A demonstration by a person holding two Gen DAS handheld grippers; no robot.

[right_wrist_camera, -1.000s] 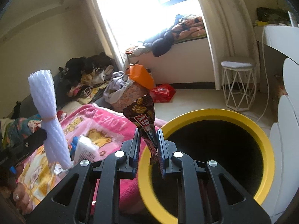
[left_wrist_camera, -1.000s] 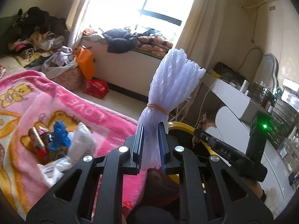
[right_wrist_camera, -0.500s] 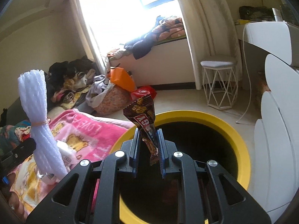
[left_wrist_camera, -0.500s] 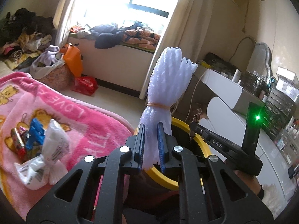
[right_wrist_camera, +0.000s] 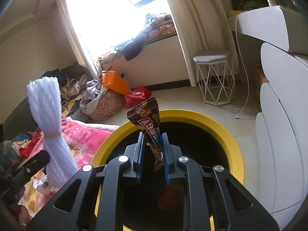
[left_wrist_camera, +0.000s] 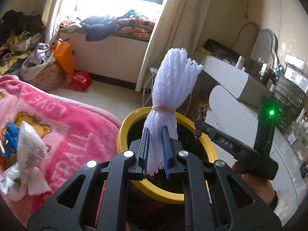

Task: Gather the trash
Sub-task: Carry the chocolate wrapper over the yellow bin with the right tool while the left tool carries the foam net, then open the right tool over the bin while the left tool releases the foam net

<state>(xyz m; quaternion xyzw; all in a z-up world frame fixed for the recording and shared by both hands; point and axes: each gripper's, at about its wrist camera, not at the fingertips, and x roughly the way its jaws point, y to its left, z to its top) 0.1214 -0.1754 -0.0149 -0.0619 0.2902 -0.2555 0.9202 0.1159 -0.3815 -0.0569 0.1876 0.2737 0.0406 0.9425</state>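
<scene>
Yellow-rimmed bin [left_wrist_camera: 123, 132] btwn pink blanket [left_wrist_camera: 63, 119] & white cabinet [right_wrist_camera: 279, 134].

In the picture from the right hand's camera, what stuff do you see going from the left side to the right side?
White foam net bundle → orange bag → brown snack wrapper held in the right gripper → white wire stool → white scalloped cabinet.
</scene>
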